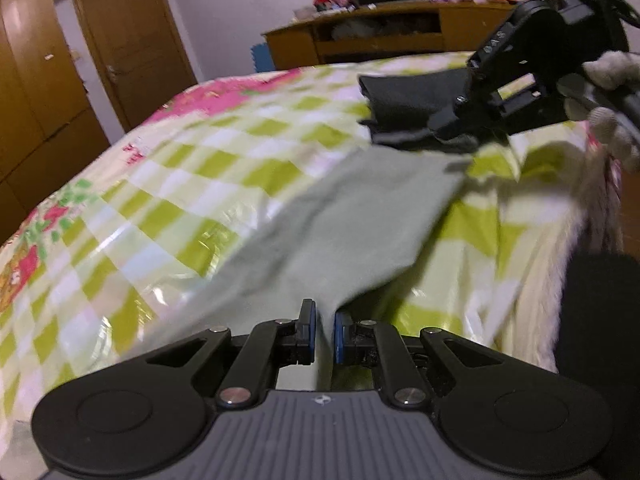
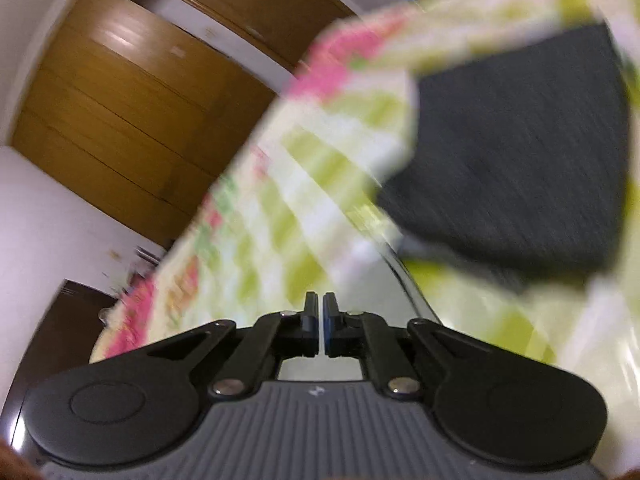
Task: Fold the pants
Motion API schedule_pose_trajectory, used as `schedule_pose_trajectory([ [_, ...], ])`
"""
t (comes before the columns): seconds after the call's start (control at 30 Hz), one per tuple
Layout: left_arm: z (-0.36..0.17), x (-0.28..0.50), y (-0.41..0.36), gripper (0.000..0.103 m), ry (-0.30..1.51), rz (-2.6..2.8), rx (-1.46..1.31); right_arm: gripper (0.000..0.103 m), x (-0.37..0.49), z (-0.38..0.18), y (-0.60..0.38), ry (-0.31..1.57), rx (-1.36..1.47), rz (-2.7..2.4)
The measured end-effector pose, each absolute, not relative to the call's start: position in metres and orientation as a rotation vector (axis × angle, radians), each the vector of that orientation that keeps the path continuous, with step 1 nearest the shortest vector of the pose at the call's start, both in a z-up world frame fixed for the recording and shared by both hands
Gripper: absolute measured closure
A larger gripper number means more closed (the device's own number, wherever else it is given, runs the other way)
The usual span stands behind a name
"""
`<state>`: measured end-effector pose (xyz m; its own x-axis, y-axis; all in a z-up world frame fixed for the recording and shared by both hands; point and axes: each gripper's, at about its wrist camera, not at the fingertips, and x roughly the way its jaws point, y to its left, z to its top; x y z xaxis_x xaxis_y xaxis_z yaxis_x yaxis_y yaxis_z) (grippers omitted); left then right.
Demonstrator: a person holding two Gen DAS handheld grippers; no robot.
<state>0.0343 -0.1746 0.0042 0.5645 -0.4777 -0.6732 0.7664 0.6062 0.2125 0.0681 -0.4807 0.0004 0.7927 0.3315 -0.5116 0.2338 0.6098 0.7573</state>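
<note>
**Pants strung between both claws, over the bed**

Left claw [image 1: 324,330] is pinching the near end of the pale green pants [image 1: 340,232]; cloth runs up between the blue pads, which sit narrow on it. I read that as an anchor so the fabric stays taut. Pants stretch away across the checked bed [image 1: 168,184] toward the right claw [image 1: 450,122], which sits at their far end beside a dark folded garment [image 1: 404,96].

Right claw's own view is blurred: pads pressed nearly together, nothing visible between them there. From the left view it looks to be on the far edge, but I can't tell if it grips.
</note>
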Motion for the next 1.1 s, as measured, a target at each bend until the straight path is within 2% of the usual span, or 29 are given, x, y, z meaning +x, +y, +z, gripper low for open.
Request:
schedule_pose_trajectory([
  [0.13,0.003,0.030,-0.178,0.078,0.598,-0.782,0.547,0.093,0.042,-0.009,-0.478,0.707,0.990,0.049],
  [0.27,0.007,0.033,-0.180,0.078,0.584,-0.781,0.534,0.075,0.042,-0.013,-0.473,0.759,1.006,0.047],
  [0.67,0.008,0.038,-0.182,0.078,0.586,-0.792,0.525,0.075,0.052,-0.015,-0.487,0.751,0.990,-0.077],
  [0.83,0.010,0.040,-0.183,0.078,0.583,-0.789,0.509,0.076,0.052,-0.010,-0.486,0.823,0.923,-0.089],
  [1.1,0.011,0.040,-0.184,0.078,0.581,-0.789,0.515,0.076,0.069,-0.027,-0.485,0.811,0.999,-0.090],
])
